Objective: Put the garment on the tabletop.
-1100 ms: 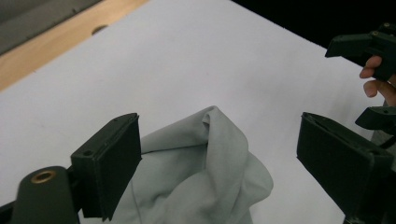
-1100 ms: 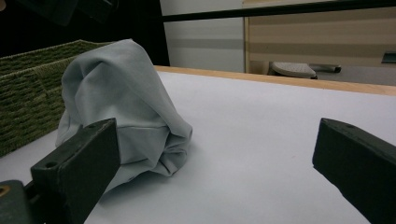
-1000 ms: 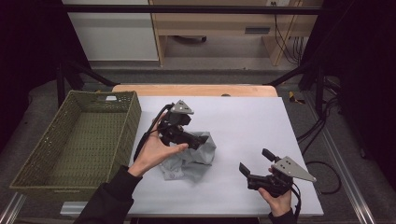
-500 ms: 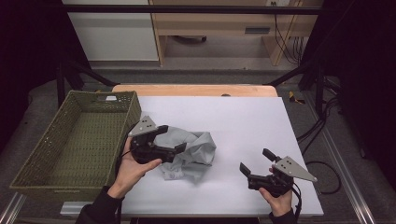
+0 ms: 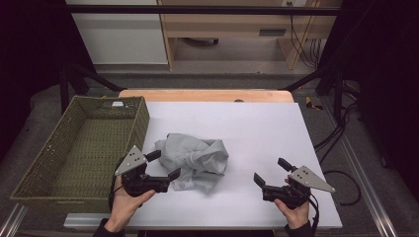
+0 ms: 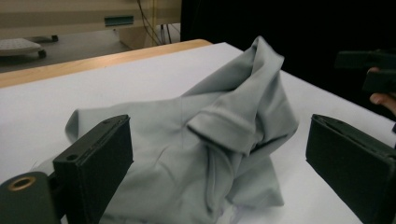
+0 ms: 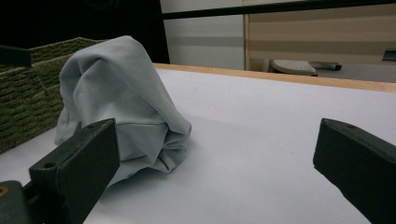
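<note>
A crumpled grey cloth (image 5: 195,158) lies heaped in the middle of the white table (image 5: 257,123). My left gripper (image 5: 164,164) is low at the cloth's left edge, pointing right at it. Its jaws stand open and have just been opening a little wider. In the left gripper view the cloth (image 6: 219,116) sits just ahead of the gap, and neither pad presses on it. My right gripper (image 5: 270,170) rests near the front right of the table, open and empty, aimed left at the cloth (image 7: 116,93), which lies a good way off.
A green woven basket (image 5: 141,118) stands along the table's left side, close behind my left hand, and its wall (image 7: 28,102) appears in the right gripper view. A wooden strip (image 5: 207,95) edges the far side of the table. Bare tabletop lies between cloth and right gripper.
My left gripper has come down from above the cloth and moved left and toward the front edge, beside the basket. The cloth now lies free. The right gripper has kept still.
</note>
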The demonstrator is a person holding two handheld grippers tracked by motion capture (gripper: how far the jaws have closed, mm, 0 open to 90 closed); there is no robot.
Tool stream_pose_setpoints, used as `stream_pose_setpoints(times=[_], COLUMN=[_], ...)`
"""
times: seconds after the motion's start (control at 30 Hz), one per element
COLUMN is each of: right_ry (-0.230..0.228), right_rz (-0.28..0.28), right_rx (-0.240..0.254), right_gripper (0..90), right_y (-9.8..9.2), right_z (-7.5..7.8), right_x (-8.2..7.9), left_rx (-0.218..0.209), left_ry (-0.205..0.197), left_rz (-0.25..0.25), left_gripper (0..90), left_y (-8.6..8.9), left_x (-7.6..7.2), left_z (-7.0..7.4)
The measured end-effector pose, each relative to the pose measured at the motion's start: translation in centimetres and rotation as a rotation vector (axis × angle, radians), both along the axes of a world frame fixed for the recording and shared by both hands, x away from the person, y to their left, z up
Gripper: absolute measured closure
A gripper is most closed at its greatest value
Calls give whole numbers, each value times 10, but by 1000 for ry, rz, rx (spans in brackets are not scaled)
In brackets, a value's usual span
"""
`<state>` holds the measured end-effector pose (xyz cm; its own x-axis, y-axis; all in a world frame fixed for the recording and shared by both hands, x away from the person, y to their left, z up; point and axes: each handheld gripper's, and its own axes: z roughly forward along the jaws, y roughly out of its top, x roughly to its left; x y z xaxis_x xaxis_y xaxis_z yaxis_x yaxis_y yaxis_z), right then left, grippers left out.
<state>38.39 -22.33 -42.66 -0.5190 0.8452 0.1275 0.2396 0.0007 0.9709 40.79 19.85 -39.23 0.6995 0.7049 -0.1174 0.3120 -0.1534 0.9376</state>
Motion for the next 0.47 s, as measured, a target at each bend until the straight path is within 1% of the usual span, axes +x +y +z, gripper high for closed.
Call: stream_pose_setpoints(times=[0.07,0.1,0.17,0.2,0.23,0.27,0.3,0.33,0.37,0.4,0.43,0.47], right_ry=[2,0,3,0,4,4,2,7,5,5,13,11], right_rz=[-1,3,2,4,0,0,2,4,0,0,-1,1], right_rx=[0,-1,1,-3,7,7,3,5,4,4,8,7], right_gripper=[8,8,8,8,8,8,8,8,9,9,9,8], right_y=[0,-1,-1,-2,-3,-3,-4,-4,-4,-4,-4,-4], right_z=[0,0,0,0,1,1,0,0,-1,-1,-1,-1], right_x=[0,-1,-1,-1,-2,-2,-2,-2,-1,-1,-2,-1], left_rx=[19,6,4,3,-8,-4,11,11,-5,-5,-22,-22], left_ry=[4,5,12,16,15,15,12,12,34,34,51,46], left_rz=[2,15,16,25,35,36,44,44,42,42,44,52], left_gripper=[69,68,61,61,60,60,50,49,47,46,46,46], left_y=[3,7,9,11,14,15,17,17,19,19,21,21], left_x=[-2,-5,-5,-6,-8,-8,-9,-9,-8,-8,-7,-7], left_z=[-3,-7,-8,-10,-11,-12,-13,-13,-14,-14,-15,-15])
